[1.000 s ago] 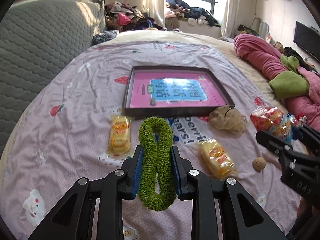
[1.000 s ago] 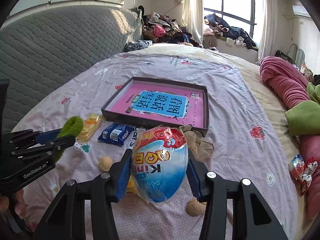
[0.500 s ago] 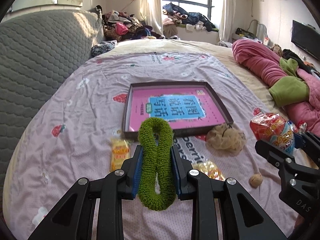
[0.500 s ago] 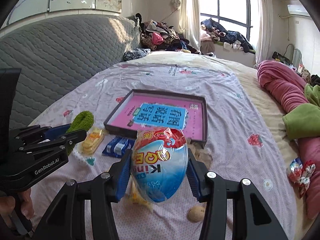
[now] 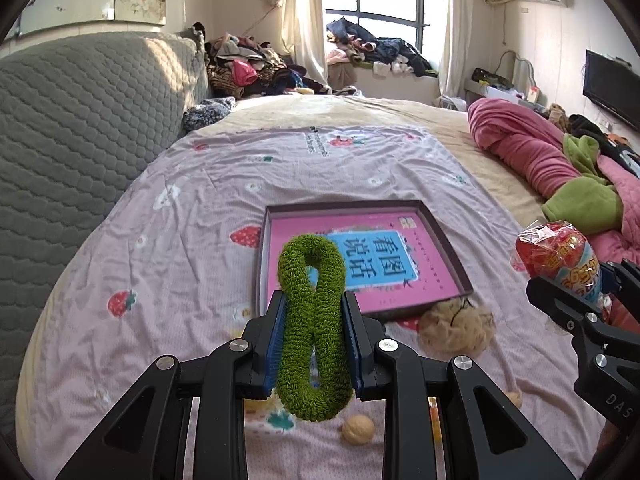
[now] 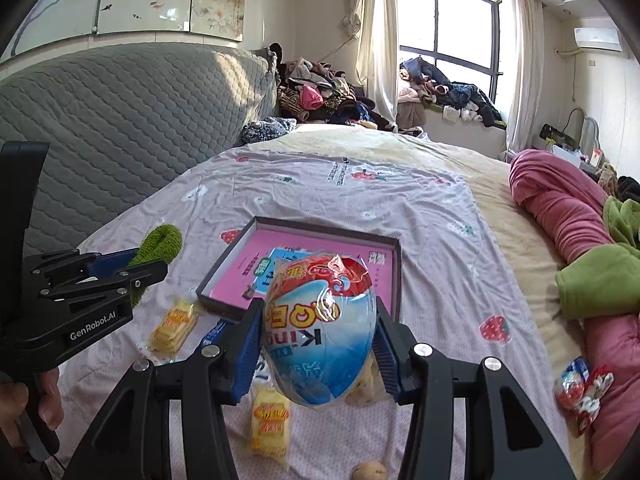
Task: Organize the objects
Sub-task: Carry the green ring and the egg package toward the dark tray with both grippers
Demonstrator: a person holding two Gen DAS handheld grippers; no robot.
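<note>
My left gripper (image 5: 315, 338) is shut on a green fuzzy loop (image 5: 312, 320), held above the bed short of the shallow dark box with a pink and blue bottom (image 5: 360, 264). My right gripper (image 6: 318, 344) is shut on a red and blue snack bag (image 6: 320, 328), also held above the bed in front of the box (image 6: 304, 256). The bag shows at the right of the left wrist view (image 5: 560, 260). The left gripper with the loop shows at the left of the right wrist view (image 6: 120, 276).
On the lilac sheet lie yellow snack packs (image 6: 174, 324) (image 6: 268, 416), a blue pack (image 6: 214, 332), a beige scrunchie (image 5: 456, 326) and walnuts (image 5: 357, 430) (image 6: 368, 471). A pink quilt (image 5: 532, 152) lies at right, a grey headboard (image 5: 72, 120) at left, another snack bag (image 6: 582, 388) far right.
Both grippers have risen and drawn back with their loads still held; the box and the items on the sheet now sit lower and farther off in both views.
</note>
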